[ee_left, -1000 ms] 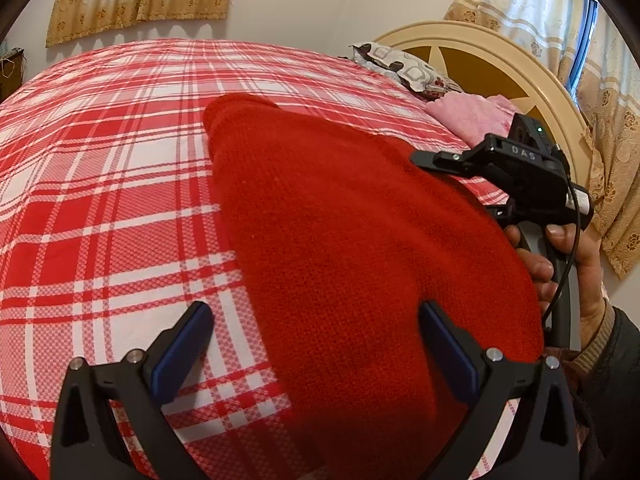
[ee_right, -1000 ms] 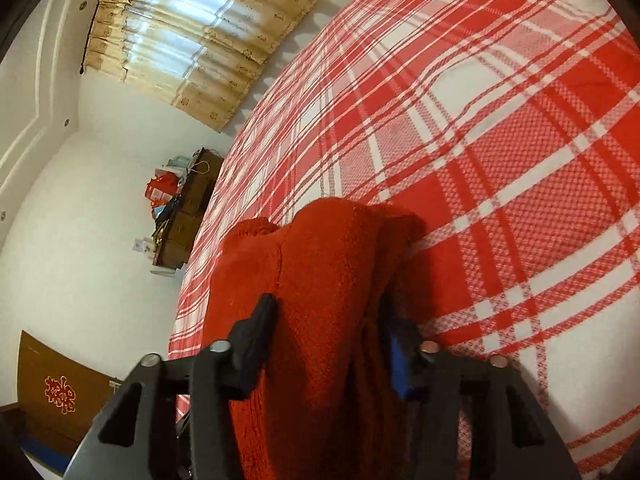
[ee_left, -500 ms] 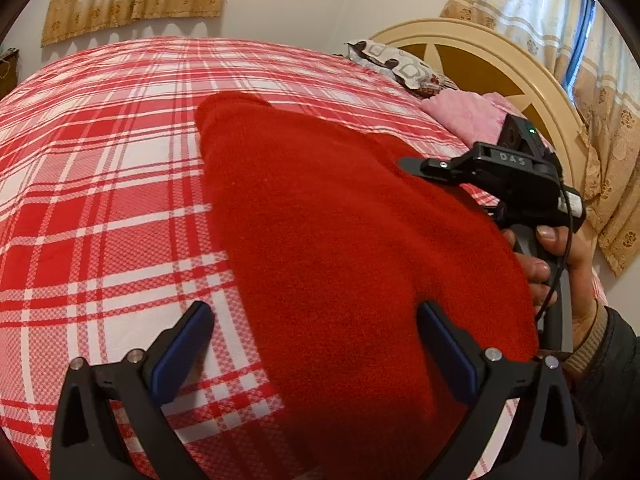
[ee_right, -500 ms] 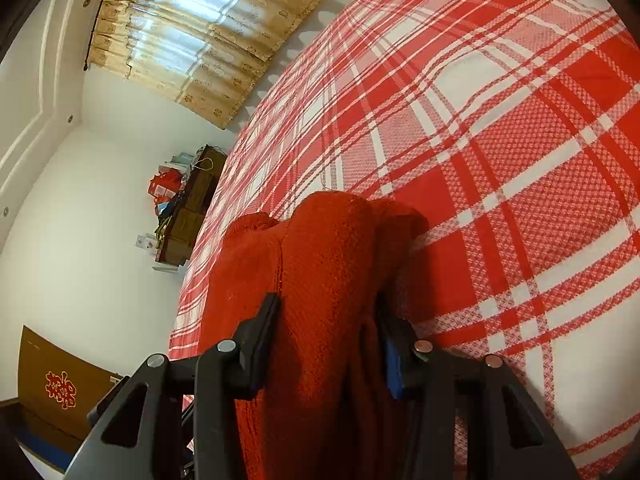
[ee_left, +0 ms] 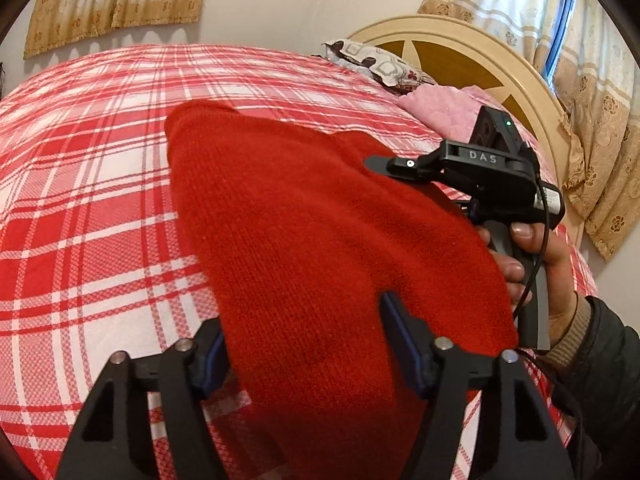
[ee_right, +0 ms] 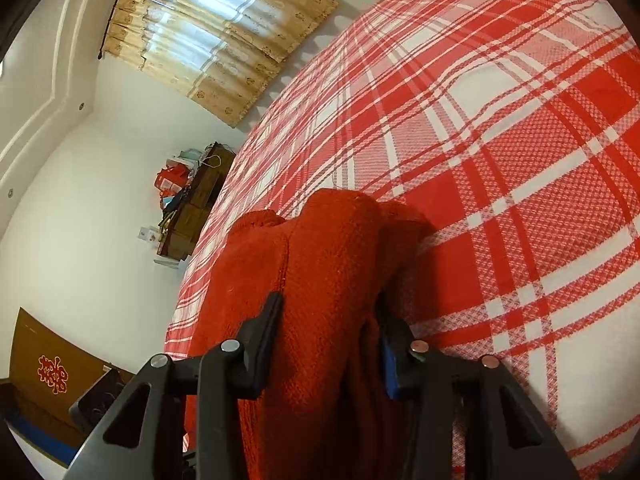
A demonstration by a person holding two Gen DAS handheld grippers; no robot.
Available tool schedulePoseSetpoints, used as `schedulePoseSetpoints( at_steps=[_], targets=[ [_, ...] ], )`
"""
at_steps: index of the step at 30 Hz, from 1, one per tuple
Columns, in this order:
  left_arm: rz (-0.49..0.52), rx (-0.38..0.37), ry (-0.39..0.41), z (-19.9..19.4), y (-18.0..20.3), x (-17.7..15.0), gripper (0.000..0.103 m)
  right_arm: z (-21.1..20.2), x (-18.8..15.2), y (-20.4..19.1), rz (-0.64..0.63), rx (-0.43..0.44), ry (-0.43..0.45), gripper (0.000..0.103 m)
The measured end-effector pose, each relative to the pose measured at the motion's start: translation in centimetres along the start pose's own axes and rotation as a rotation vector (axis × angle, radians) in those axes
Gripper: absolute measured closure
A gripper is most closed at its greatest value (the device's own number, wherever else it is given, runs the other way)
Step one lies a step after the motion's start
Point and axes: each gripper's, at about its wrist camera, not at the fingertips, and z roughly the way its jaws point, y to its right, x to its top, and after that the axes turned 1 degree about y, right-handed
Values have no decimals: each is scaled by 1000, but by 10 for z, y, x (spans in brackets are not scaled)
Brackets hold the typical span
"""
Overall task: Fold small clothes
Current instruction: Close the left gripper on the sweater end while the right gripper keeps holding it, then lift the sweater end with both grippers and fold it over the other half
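A red knitted garment (ee_left: 312,240) lies lengthwise on the red-and-white plaid bed (ee_left: 80,200). My left gripper (ee_left: 308,340) has its jaws narrowed around the near edge of the garment, with the fabric between the blue pads. My right gripper (ee_right: 328,336) is shut on a bunched fold of the same red garment (ee_right: 332,248), held just above the bedspread (ee_right: 500,160). The right gripper's body and the hand holding it show in the left wrist view (ee_left: 480,172) at the garment's right side.
A cream and brown headboard (ee_left: 460,52), a patterned pillow (ee_left: 380,64) and a pink cloth (ee_left: 444,108) lie at the head of the bed. Curtains (ee_right: 224,40) hang by the wall. A cluttered brown cabinet (ee_right: 192,204) stands beside the bed.
My left gripper's jaws have closed in from wide open onto the garment's near edge. The right gripper keeps its grip and has barely moved.
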Motion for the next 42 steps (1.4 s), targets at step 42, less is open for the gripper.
schedulePoseSetpoints(
  at_steps=[42],
  targets=[
    [-44, 136, 100, -132, -29, -50, 62, 43, -104, -132, -126, 164, -94, 66]
  ],
)
